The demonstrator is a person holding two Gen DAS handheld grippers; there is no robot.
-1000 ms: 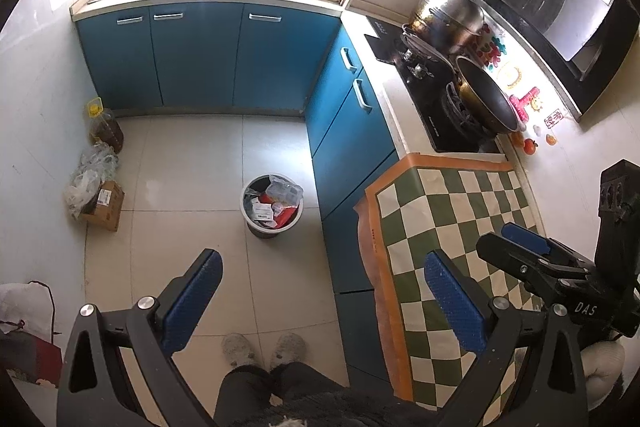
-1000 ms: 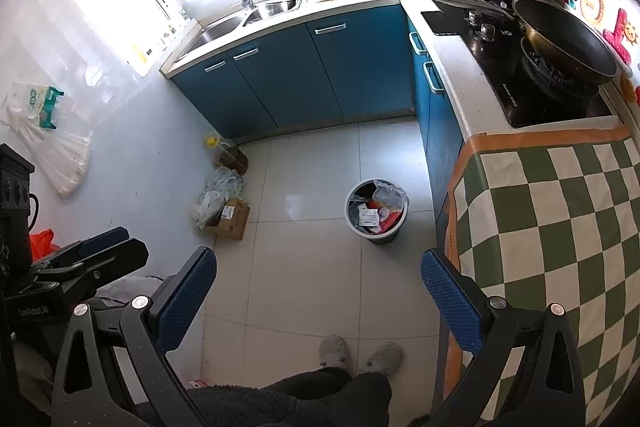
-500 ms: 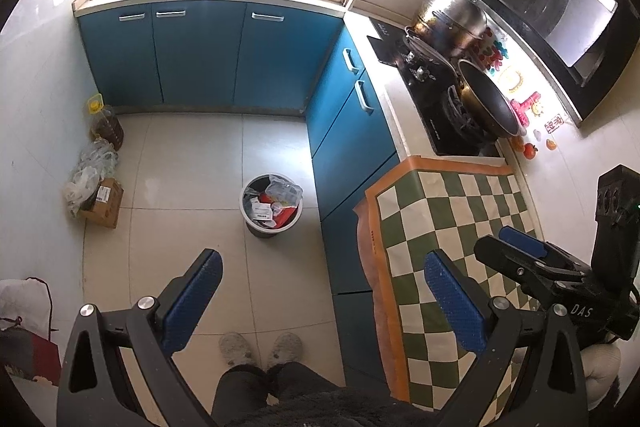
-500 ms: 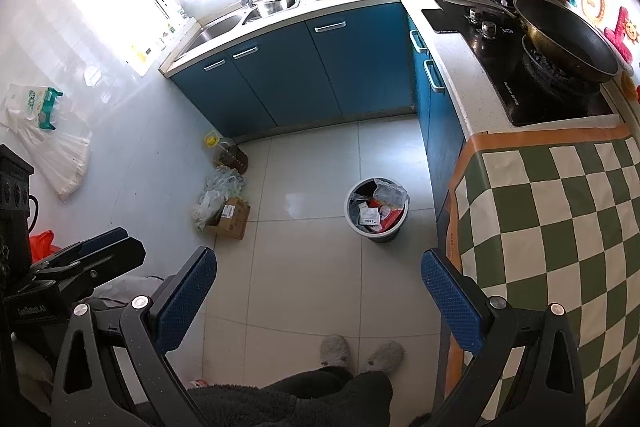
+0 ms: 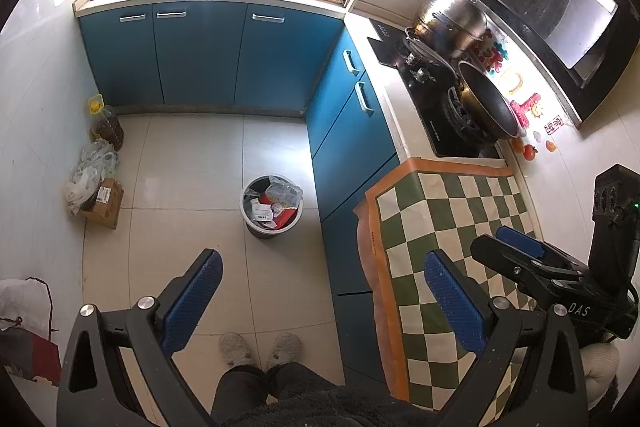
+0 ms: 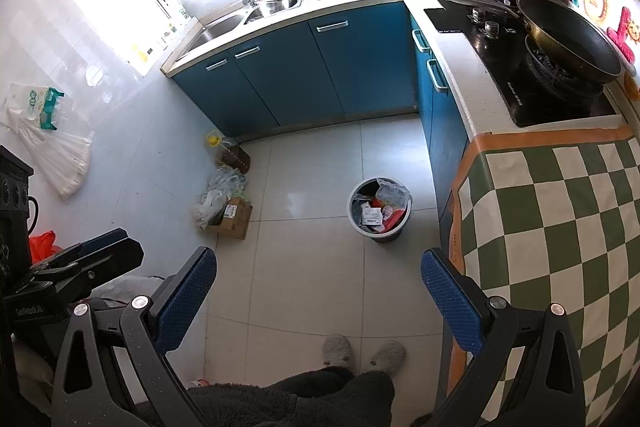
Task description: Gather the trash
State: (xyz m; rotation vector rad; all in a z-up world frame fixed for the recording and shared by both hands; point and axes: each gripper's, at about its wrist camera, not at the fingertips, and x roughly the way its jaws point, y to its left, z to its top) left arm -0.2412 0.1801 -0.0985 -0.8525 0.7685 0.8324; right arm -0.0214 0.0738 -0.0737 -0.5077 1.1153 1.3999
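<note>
Now | left gripper (image 5: 320,291) wide, empty | right gripper (image 6: 318,287) wide, empty | bin (image 5: 273,206) on floor beside cabinets, full of wrappers | likely light, soft, crinkly liner | grip liner rim, not loose scraps

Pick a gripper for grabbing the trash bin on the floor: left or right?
Left, marginally. Both the left gripper and the right gripper are open and empty, high above the floor. The trash bin lies nearer the left's centerline; the right sits over the checkered cloth.
</note>
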